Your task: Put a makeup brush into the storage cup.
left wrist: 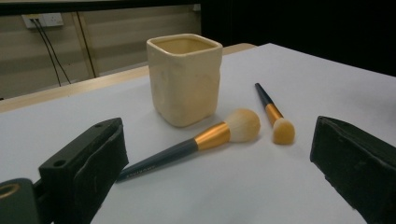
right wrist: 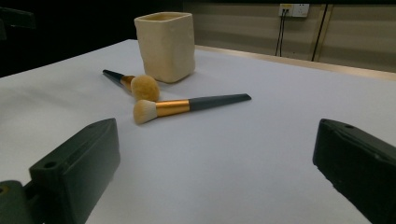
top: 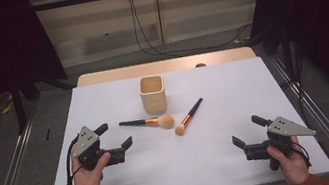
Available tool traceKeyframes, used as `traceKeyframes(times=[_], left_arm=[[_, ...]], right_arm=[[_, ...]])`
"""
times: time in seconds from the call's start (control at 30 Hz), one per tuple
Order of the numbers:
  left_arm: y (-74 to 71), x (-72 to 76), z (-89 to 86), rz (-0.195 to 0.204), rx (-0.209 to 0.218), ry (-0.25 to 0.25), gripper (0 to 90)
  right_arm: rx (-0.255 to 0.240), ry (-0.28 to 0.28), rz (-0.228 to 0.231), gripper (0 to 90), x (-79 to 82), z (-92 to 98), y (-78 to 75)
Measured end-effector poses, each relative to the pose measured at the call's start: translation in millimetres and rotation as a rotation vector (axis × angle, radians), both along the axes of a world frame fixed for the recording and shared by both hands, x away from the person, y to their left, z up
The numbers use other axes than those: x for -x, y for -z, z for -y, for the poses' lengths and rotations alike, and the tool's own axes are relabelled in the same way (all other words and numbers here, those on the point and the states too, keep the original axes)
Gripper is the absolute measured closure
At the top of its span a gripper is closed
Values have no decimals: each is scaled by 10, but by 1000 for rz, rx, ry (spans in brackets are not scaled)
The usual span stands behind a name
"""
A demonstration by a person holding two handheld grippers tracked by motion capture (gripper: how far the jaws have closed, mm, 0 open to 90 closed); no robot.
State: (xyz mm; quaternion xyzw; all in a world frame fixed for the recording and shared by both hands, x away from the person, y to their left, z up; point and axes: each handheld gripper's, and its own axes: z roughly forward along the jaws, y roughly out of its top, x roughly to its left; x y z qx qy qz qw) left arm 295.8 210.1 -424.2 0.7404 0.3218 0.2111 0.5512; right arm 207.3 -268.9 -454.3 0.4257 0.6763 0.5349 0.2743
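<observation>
Two makeup brushes, the larger brush (top: 147,121) and the smaller brush (top: 189,117), lie just in front of the cream cup (top: 152,94) on the white surface (top: 175,167), while the left gripper (top: 115,136) and the right gripper (top: 248,131) rest nearer than the cup, both with fingers apart and holding nothing.

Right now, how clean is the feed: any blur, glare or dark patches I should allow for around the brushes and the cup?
High view: even light on the white table, dark at both sides, brushes small but clear. Left gripper view: cup and larger brush sharp, near jaws soft and close. Right gripper view: smaller brush crisp, no glare, background dim.
</observation>
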Motion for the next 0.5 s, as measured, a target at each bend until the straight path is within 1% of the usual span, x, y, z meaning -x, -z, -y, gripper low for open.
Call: traceKeyframes(times=[0.03, 0.07, 0.1, 0.13, 0.17, 0.23, 0.3, 0.37, 0.43, 0.47, 0.5], left_arm=[[0, 0, 0, 0, 0, 0, 35], [-23, -53, 13, 10, 8, 5, 34], [-23, -53, 13, 10, 8, 5, 31], [-37, -91, 19, 18, 7, -4, 30], [-43, -117, 27, 19, 15, -4, 30], [-48, -135, 32, 21, 11, -5, 29], [-63, -183, 55, 23, 17, -5, 28], [-96, -247, 71, 11, 27, -1, 28], [-139, -294, 75, 17, 18, 1, 28], [-139, -294, 75, 17, 18, 1, 28], [-148, -359, 92, -1, 15, 19, 27]], right_arm=[[2, 0, -2, 3, -1, 0, 1], [4, -3, 0, 3, -5, -2, 2], [2, -4, 1, 3, -4, -5, 0], [1, -5, 3, 3, -2, -10, -3], [2, -8, 7, 2, -1, -13, -3], [3, -11, 7, 2, -2, -14, 0], [2, -10, 7, 3, -3, -15, 0], [4, -12, 6, 3, -3, -16, 4], [11, -17, 5, 3, -6, -20, 6], [11, -17, 5, 3, -6, -20, 6], [17, -28, 7, 3, -19, -27, 13]])
